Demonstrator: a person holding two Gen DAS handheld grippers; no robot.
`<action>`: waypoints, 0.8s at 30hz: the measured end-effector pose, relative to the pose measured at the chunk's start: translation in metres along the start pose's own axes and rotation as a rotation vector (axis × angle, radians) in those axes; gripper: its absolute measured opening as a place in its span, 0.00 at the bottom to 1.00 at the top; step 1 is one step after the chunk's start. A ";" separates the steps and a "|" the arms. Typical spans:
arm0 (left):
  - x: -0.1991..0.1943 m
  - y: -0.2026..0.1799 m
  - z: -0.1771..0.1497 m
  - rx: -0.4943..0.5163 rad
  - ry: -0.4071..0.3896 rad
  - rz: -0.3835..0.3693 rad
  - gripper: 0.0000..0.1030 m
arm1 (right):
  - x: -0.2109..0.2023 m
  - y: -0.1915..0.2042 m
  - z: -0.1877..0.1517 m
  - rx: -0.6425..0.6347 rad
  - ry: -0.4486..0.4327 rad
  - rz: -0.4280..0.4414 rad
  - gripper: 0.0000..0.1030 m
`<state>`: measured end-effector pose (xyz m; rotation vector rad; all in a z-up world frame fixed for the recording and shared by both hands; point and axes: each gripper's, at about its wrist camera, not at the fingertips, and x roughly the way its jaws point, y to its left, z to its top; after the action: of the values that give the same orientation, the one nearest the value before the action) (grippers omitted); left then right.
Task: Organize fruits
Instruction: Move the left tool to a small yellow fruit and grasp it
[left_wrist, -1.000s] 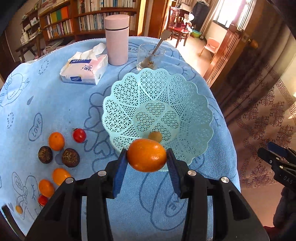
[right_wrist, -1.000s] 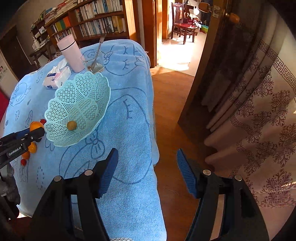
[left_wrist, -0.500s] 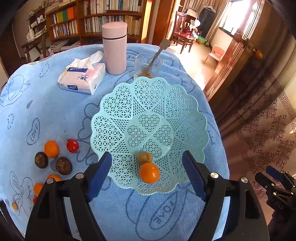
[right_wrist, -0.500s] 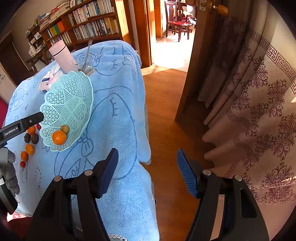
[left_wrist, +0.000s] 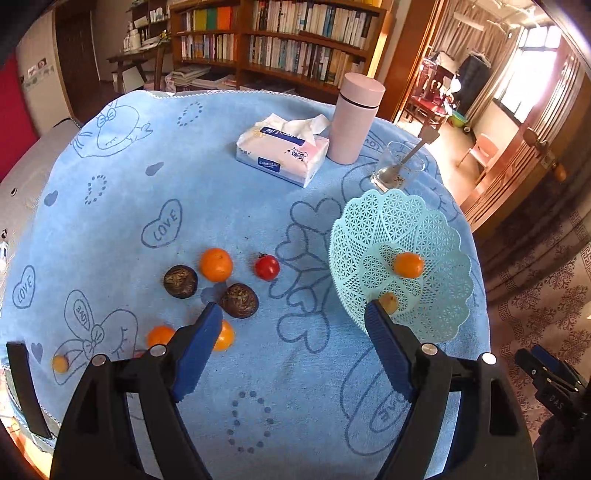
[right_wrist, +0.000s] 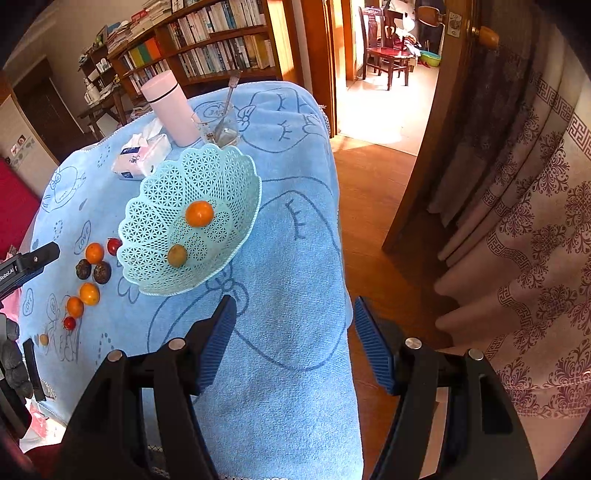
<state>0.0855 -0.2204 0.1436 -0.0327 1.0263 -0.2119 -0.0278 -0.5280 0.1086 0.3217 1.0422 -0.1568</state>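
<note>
The left gripper points steeply down over the blue cloth, its blue-padded fingers spread wide with nothing between them; the jaws have just been opening. Its left pad stands in front of a small orange lying on the cloth, and its right pad overlaps the near rim of the basket.

From left to right on the cloth lie a tiny yellow fruit, another orange, a dark, rough-skinned round fruit, a bigger orange, a second dark fruit and a red cherry tomato. All sit loose and close together, left of the basket.

The basket is pale turquoise plastic with a lattice wall and scalloped rim, standing near the cloth's right edge. Inside it rest a glossy orange and a small yellowish-brown fruit, a little apart from each other.

Behind stand a tissue pack, a pink flask and a glass with a spoon in it.

The right gripper also tilts down, over the cloth's draped right edge and the wooden floor. Its fingers stand apart and hold nothing. The basket lies up and to the left of it, well clear of the pads.
</note>
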 end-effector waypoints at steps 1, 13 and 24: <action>-0.003 0.009 -0.002 -0.014 -0.001 0.009 0.77 | 0.001 0.005 0.000 -0.005 -0.001 0.005 0.65; -0.030 0.123 -0.028 -0.116 0.027 0.123 0.76 | 0.020 0.084 -0.012 -0.035 0.045 0.081 0.65; -0.046 0.221 -0.053 -0.218 0.059 0.229 0.77 | 0.036 0.164 -0.013 -0.113 0.078 0.136 0.66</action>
<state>0.0531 0.0080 0.1273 -0.1063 1.0995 0.1083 0.0247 -0.3683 0.1022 0.2970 1.0982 0.0375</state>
